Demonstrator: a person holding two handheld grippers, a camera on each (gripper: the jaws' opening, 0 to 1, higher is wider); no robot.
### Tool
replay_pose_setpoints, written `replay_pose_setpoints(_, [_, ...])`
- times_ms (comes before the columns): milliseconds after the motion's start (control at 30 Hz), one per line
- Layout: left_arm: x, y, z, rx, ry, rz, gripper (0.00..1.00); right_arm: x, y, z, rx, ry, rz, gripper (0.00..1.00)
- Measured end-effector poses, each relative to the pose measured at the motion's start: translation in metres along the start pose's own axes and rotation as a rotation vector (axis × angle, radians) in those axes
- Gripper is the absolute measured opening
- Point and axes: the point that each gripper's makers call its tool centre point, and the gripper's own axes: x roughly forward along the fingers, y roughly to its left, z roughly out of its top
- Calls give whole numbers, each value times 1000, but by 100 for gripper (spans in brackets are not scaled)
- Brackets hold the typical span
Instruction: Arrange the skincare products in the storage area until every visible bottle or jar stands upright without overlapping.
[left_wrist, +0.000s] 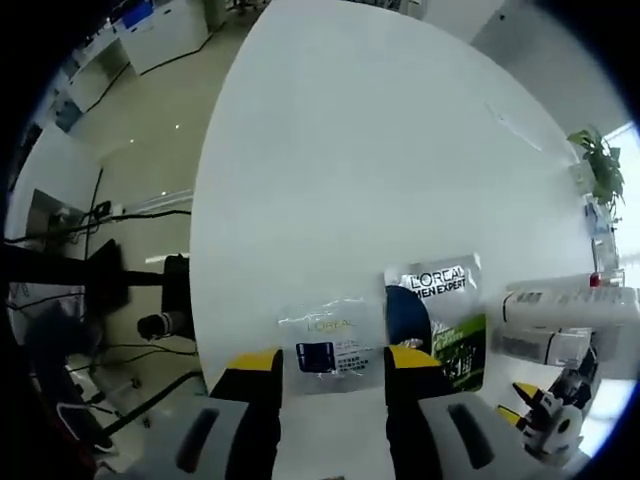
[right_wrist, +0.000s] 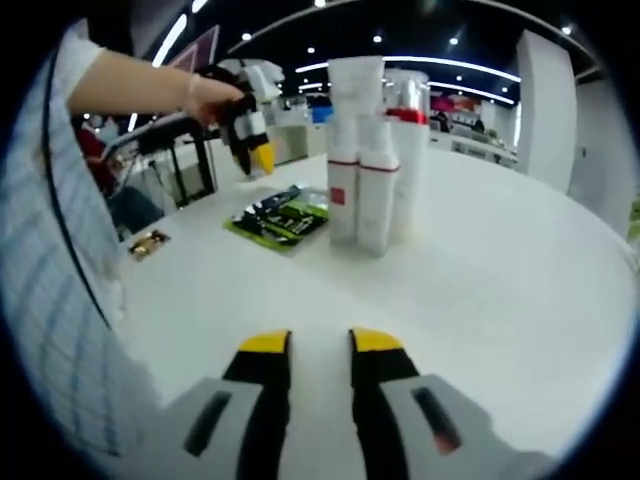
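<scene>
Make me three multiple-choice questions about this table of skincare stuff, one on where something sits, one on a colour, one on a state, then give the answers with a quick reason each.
1. Where does the clear sachet lie in the left gripper view?
A. Between the left gripper's yellow tips
B. On the floor
C. On top of the bottles

2. What colour band runs round the white bottles?
A. Blue
B. Red
C. Green

3. How do the white bottles stand in the right gripper view?
A. Lying flat
B. Upright in a close group
C. Stacked on each other

Answers:
1. A, the sachet rests flat on the white table, framed by the two tips.
2. B, a red stripe crosses each bottle.
3. B, they rise vertically beside the green-and-black sachets.
</scene>
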Motion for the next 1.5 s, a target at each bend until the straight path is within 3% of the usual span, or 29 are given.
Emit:
replay_pose_setpoints(167, [1,-7,2,-9,-8,-23,41,0,1,1,-34,5,4,22])
replay_pose_setpoints(600, [16,-9,8,23,9,29,41,-1,2,1,-33,-2,4,23])
replay_pose_setpoints(967, [27,1,13,-1,16,73,41,-2,4,-1,-27,-14,-3,24])
replay_pose_setpoints(1267, [28,4,17,68,3,138,41,-2,3,-1,-26,-23,-5,24])
replay_pose_setpoints(1500, [29,5,18,77,7,140,42,-1,3,-1,-24,-31,-7,24])
